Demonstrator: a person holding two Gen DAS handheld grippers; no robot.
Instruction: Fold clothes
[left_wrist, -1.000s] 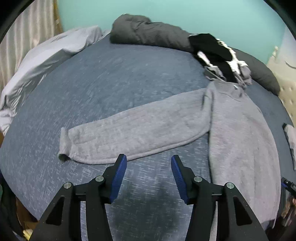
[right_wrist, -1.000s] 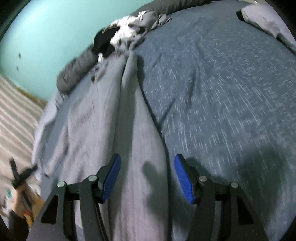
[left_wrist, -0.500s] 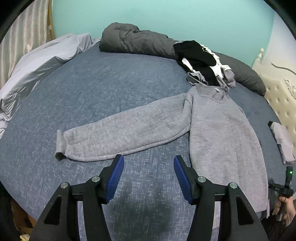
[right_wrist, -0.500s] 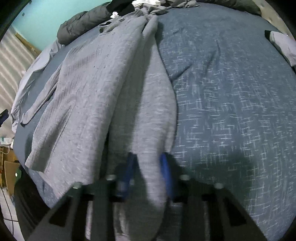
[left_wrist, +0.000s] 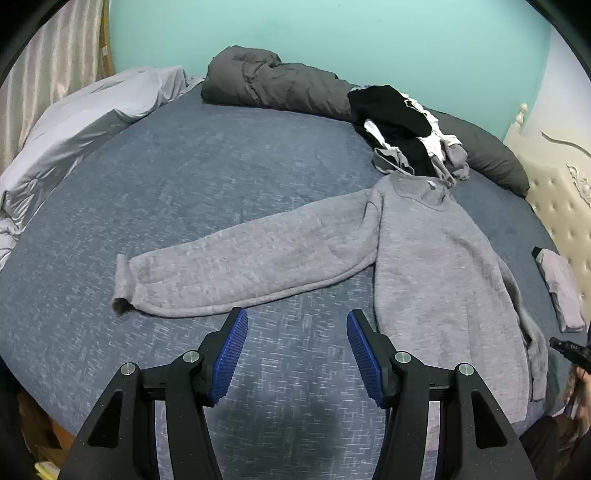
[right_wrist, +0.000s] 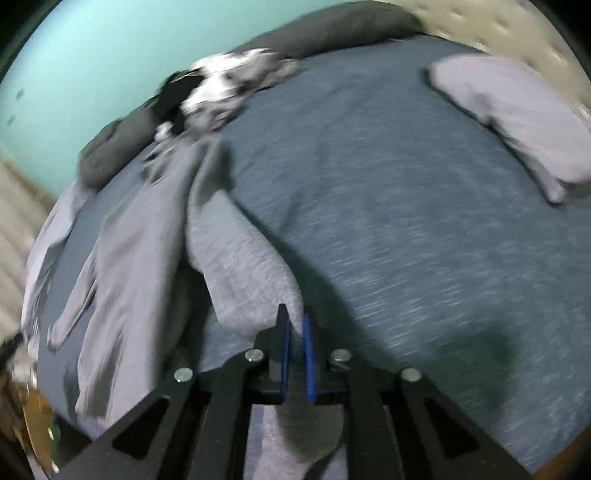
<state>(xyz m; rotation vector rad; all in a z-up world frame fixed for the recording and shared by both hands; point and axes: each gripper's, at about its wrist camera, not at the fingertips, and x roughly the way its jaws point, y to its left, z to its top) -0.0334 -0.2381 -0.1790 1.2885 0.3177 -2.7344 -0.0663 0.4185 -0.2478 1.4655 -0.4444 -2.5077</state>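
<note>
Blue bed (left_wrist: 207, 177) with grey sweater (left_wrist: 436, 266), clothes pile (left_wrist: 402, 129), dark duvet (left_wrist: 273, 86).

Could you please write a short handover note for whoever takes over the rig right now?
Left gripper: open, empty, above the blue bedspread, near the outstretched sleeve.
Right gripper: shut on the other sleeve of the grey knit sweater, lifting it off the bed.
The sweater lies flat; a pile of unfolded clothes sits past its collar, and a folded grey garment lies to the right.
Done: one sleeve gripped.
Left: fold both sleeves in, fold the body, then the pile.

Left hand-held gripper (left_wrist: 293, 350) agape, right (right_wrist: 296, 349) clamped
</note>
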